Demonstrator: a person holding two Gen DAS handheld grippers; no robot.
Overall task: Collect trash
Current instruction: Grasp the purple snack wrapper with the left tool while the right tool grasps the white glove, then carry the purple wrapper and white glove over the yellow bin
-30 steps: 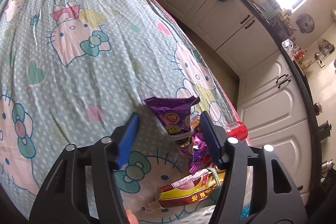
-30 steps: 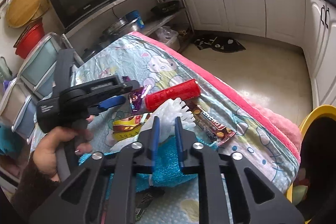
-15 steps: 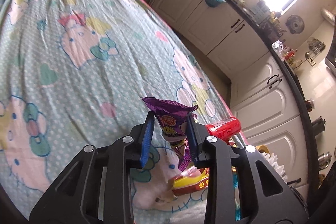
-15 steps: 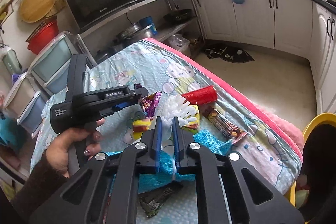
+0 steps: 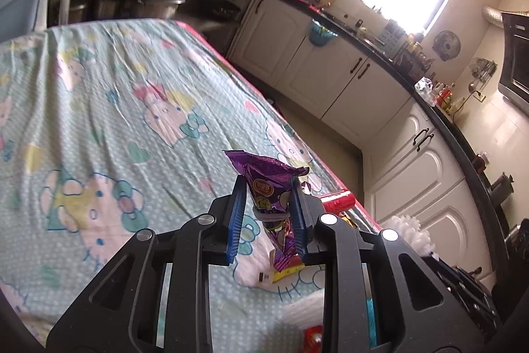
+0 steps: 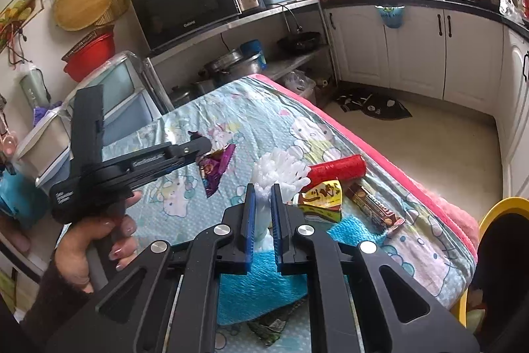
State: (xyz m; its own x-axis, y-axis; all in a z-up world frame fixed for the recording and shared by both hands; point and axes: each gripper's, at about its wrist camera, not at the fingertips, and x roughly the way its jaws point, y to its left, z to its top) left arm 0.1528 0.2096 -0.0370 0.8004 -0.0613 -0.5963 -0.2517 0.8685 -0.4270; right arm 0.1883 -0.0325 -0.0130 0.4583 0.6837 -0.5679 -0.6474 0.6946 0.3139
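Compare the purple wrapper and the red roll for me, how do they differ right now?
The purple wrapper is crinkled, flat foil; the red roll is a plump cylinder. The wrapper is pinched in the left claw and hangs clear of the bedsheet; the roll lies on its side on the sheet near the pink edge, touched by neither claw. The wrapper carries printed pictures; the roll looks plain red. Both are small litter items.

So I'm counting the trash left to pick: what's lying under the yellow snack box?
The yellow snack box rests on the cartoon-print sheet, its near corner over a turquoise cloth. Whatever is beneath the box is covered. A chocolate bar wrapper lies beside it.
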